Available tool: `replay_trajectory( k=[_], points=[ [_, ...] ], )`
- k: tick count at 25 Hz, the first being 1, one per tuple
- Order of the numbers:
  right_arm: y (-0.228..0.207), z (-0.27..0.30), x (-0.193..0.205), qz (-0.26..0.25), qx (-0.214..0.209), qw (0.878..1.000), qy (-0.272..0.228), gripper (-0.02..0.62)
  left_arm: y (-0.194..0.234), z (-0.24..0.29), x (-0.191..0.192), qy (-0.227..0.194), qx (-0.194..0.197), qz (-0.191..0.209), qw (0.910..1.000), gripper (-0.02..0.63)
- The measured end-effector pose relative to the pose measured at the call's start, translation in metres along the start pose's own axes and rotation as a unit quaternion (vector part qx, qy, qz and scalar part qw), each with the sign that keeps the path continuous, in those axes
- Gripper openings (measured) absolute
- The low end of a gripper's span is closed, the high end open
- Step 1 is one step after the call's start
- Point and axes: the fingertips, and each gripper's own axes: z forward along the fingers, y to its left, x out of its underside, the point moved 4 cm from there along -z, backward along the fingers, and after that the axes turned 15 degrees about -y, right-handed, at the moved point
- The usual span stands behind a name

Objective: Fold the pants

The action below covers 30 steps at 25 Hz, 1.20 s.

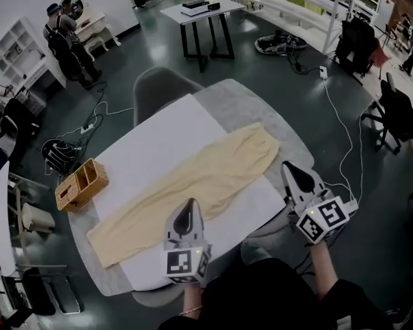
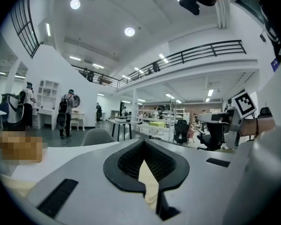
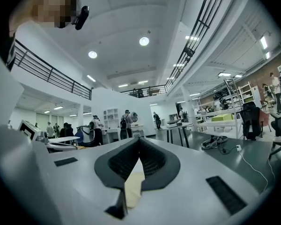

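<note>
Pale yellow pants (image 1: 199, 174) lie flat and stretched out diagonally on a white sheet (image 1: 155, 139) that covers the grey table (image 1: 237, 98). The waist end is at the far right and the leg ends are at the near left. My left gripper (image 1: 186, 206) hovers at the pants' near edge around mid-length, jaws shut, with no cloth lifted. My right gripper (image 1: 290, 166) is off the sheet's right corner, near the waist end, also shut. In the left gripper view (image 2: 145, 165) and the right gripper view (image 3: 136, 159), only a sliver of yellow shows through the closed jaws.
A wicker basket (image 1: 81, 184) stands at the table's left corner. A grey chair (image 1: 160, 88) is tucked in at the far side. Cables (image 1: 344, 143) run over the floor to the right, and a person (image 1: 63, 41) stands by shelves at the far left.
</note>
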Motion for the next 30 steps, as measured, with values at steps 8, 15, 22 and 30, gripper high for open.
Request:
replay_trajectory(
  k=[8,15,22,30],
  points=[
    [-0.062,0.043,0.036,0.012,-0.029,0.998,0.046,0.014,-0.020,0.053,0.034,0.027,-0.010,-0.010,0.9995,0.008],
    [-0.087,0.073,0.076,0.015,-0.045,0.996,0.081,0.014,-0.005,0.086,0.060,0.059,-0.031,-0.027,0.9974,0.008],
    [-0.111,0.095,0.118,0.000,-0.038,0.991,0.129,0.014,0.005,0.112,0.089,0.092,-0.017,-0.038,0.9949,0.008],
    [-0.154,0.118,0.169,0.020,-0.008,0.981,0.194,0.014,0.009,0.138,0.128,0.126,-0.008,-0.072,0.9894,0.008]
  ],
)
